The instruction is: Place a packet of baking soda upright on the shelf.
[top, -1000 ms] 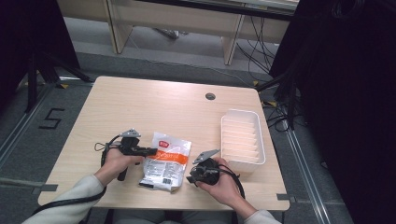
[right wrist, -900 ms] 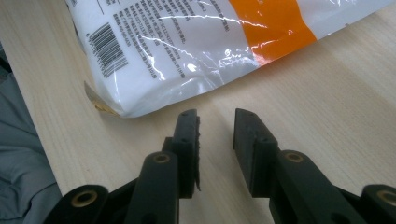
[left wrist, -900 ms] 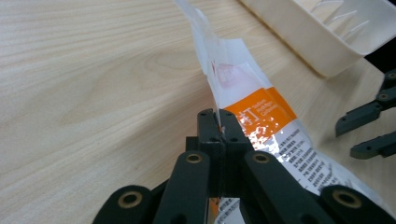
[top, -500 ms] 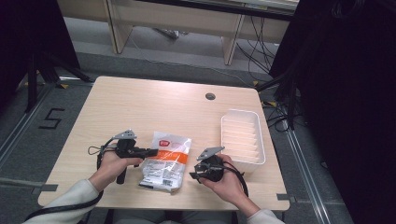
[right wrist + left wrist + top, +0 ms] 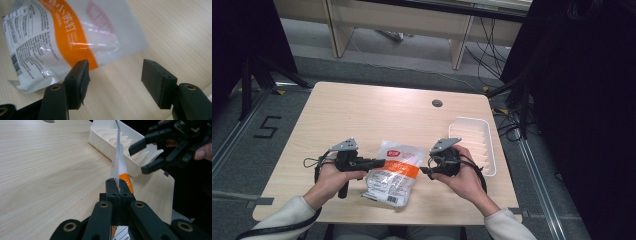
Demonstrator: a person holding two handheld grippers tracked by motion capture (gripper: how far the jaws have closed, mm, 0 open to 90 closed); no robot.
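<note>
We see a white ribbed tray (image 5: 473, 144) near the right edge of the light wooden surface (image 5: 372, 115), with a dark round hole (image 5: 437, 103) behind it.

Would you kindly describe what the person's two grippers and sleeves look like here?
Both the left gripper and the right gripper are black, with linked arms on brass-coloured pivots and flat rectangular pads. Each carries a grey three-cornered plate on top and trails a black cable. The person wears light, off-white sleeves.
</note>
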